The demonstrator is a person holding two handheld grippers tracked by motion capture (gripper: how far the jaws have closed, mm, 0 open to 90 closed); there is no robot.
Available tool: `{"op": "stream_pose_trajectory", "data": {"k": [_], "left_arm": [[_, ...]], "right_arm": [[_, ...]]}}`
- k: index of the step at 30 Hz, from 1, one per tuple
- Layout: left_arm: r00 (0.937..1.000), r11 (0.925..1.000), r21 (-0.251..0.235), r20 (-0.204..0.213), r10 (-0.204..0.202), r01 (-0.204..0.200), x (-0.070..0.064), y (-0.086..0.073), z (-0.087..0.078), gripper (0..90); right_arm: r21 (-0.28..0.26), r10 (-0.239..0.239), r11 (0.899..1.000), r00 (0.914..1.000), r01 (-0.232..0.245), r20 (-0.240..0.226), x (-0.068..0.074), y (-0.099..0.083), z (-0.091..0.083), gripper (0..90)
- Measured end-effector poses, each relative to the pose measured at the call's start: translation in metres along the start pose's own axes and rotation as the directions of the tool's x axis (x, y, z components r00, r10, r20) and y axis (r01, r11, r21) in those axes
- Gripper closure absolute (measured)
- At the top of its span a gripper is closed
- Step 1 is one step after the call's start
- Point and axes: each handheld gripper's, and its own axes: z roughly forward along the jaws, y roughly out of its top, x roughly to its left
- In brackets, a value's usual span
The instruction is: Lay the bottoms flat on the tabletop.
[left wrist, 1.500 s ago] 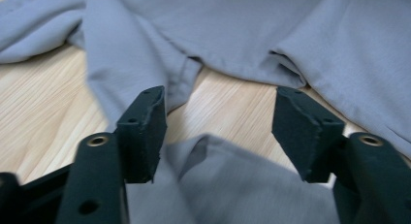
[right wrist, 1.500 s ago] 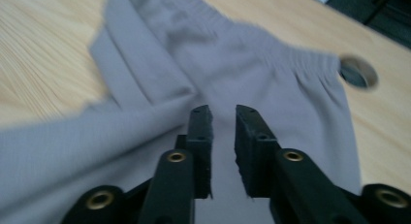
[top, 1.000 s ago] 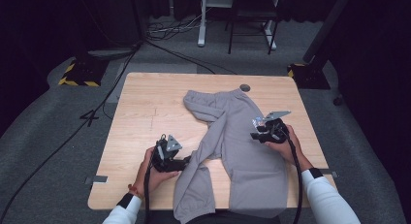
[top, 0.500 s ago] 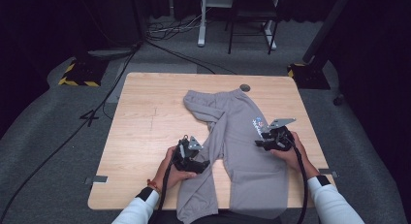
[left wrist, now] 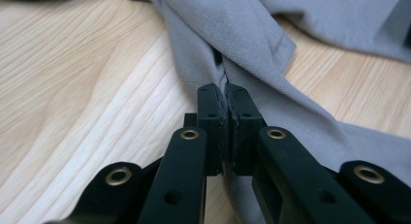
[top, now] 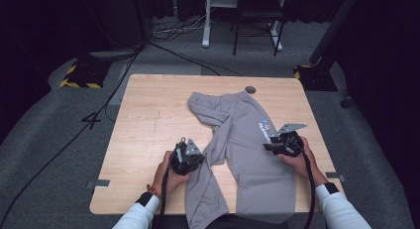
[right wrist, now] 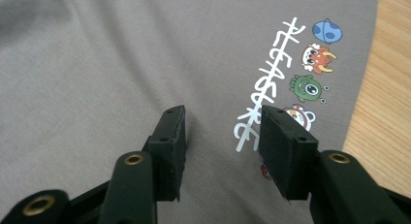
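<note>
Grey trousers (top: 247, 140) pinched by left tool (left wrist: 225, 105); right tool (right wrist: 220, 136) wide above them.

Grey trousers (top: 246, 140) with white lettering and cartoon print (right wrist: 310, 59); pale wood-grain table (top: 148, 120).

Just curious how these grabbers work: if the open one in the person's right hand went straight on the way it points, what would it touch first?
Probably the grey trousers: the right gripper hovers open over their fabric beside the cartoon print.

Your light wooden desk (top: 148, 135) carries grey trousers (top: 247, 154) spread across its right half, one leg hanging over the near edge.
</note>
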Motion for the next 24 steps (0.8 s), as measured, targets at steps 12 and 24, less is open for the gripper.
{"op": "stream_pose_trajectory", "data": {"k": [12,24], "left_arm": [[0.9764,0.9839,-0.092,-0.140,-0.165,0.153,0.042,-0.039,-0.052,85.9],[0.9316,0.9518,-0.091,-0.197,-0.305,0.293,0.063,-0.090,-0.092,83.1]], "right_arm": [[0.001,0.038,0.999,0.9980,-0.038,0.052,-0.009,-0.002,-0.002,53.6],[0.028,0.091,0.995,0.9859,-0.096,0.141,-0.019,0.003,-0.001,52.8]]}}
